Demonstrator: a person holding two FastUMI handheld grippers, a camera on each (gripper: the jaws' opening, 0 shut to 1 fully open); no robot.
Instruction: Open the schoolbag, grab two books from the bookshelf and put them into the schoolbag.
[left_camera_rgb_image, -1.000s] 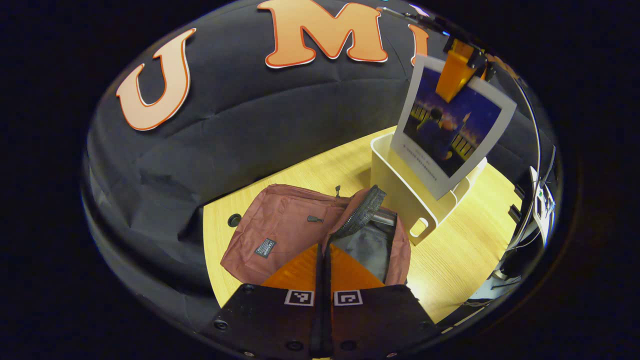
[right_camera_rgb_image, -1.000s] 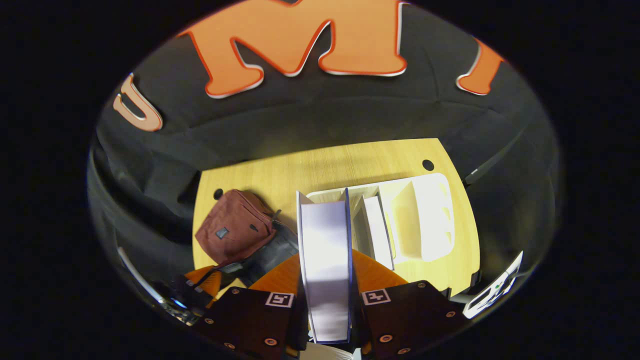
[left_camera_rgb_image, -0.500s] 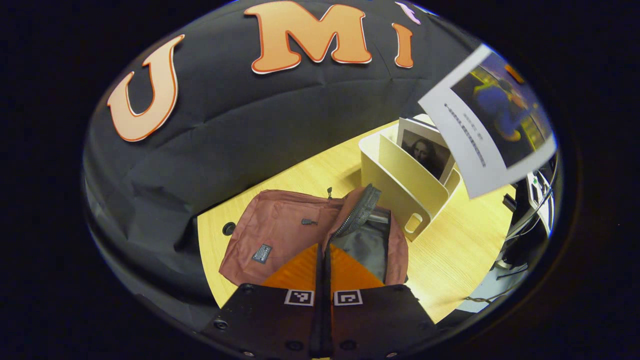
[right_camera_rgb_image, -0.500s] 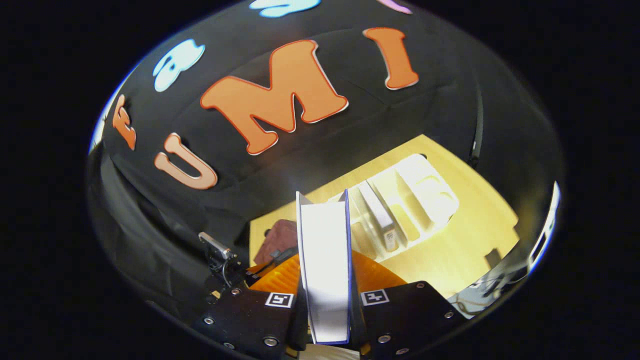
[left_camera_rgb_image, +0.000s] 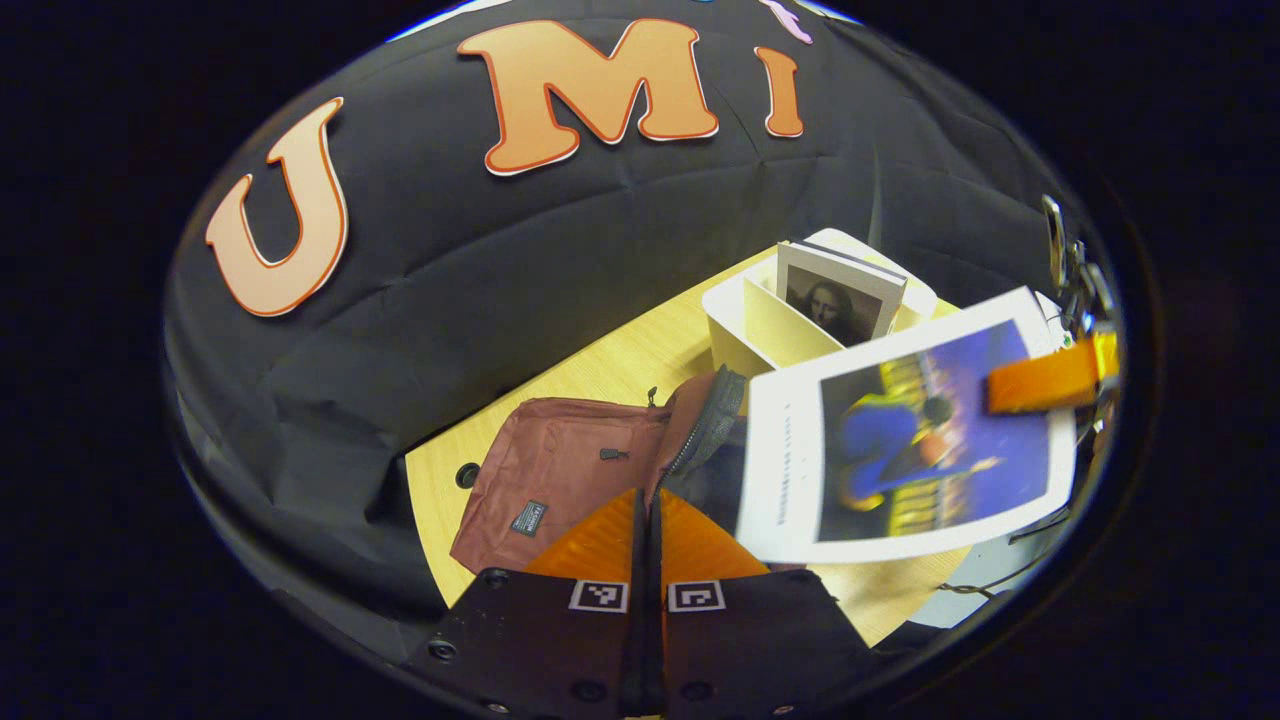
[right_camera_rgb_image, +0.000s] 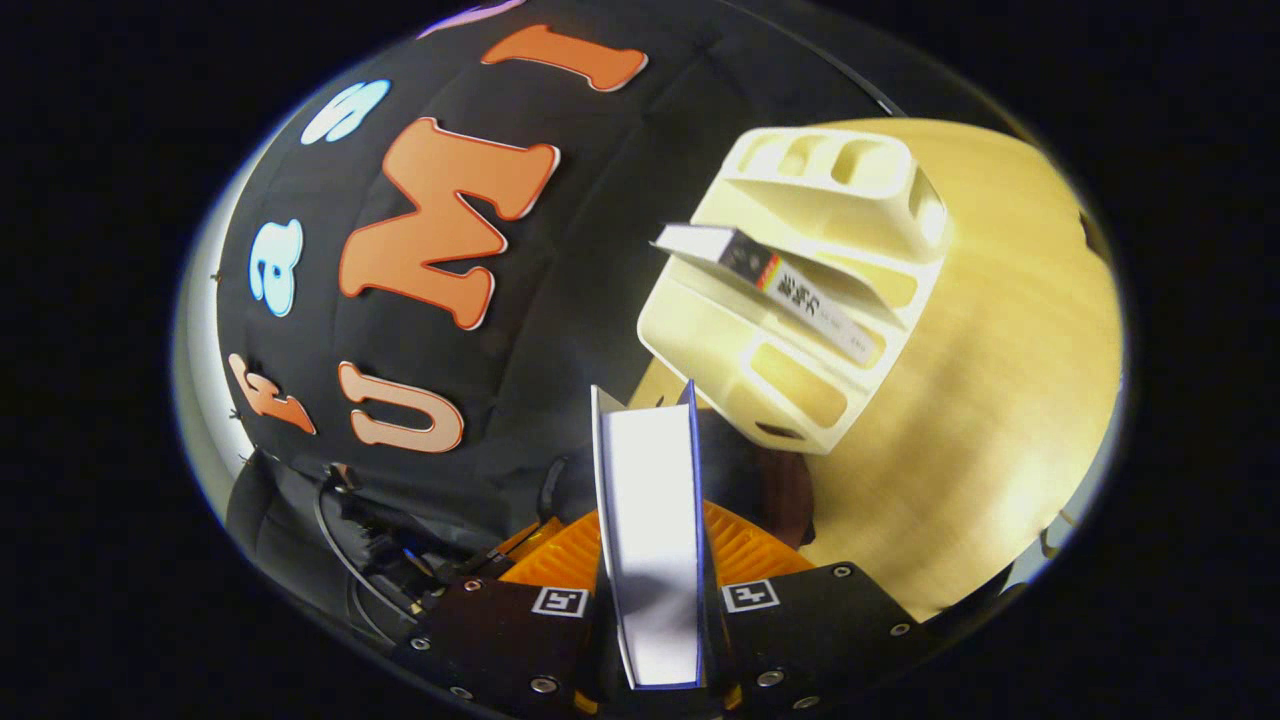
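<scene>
**First book on its way to the open schoolbag**

The schoolbag (left_camera_rgb_image: 560, 480) lies on the wooden surface (left_camera_rgb_image: 600, 365) with its zipper undone and the flap folded back, so the opening step looks finished. The left claw (left_camera_rgb_image: 648, 520) hovers just above the bag's mouth with its two orange fingers pressed together and nothing between them.

The right claw (right_camera_rgb_image: 652, 545) is pinching the first book (right_camera_rgb_image: 650, 540) edge-on between its fingers. In the left gripper view that same book (left_camera_rgb_image: 900, 440) hangs at about 3 o'clock, its blue picture cover facing the camera, with one orange finger (left_camera_rgb_image: 1040, 375) lying across the cover. It is tilted and blurred, just beside the bag's opening and partly in front of it, not yet inside.

The cream bookshelf (left_camera_rgb_image: 760, 330) stands on the surface at about 1 o'clock beyond the bag. A second book (left_camera_rgb_image: 835, 300) with a portrait cover stands upright in one of its slots.

Judged from this, roughly a third of the task is done: the bag is open and one book is lifted. Left are lowering this book into the bag, then fetching and packing the second.
</scene>
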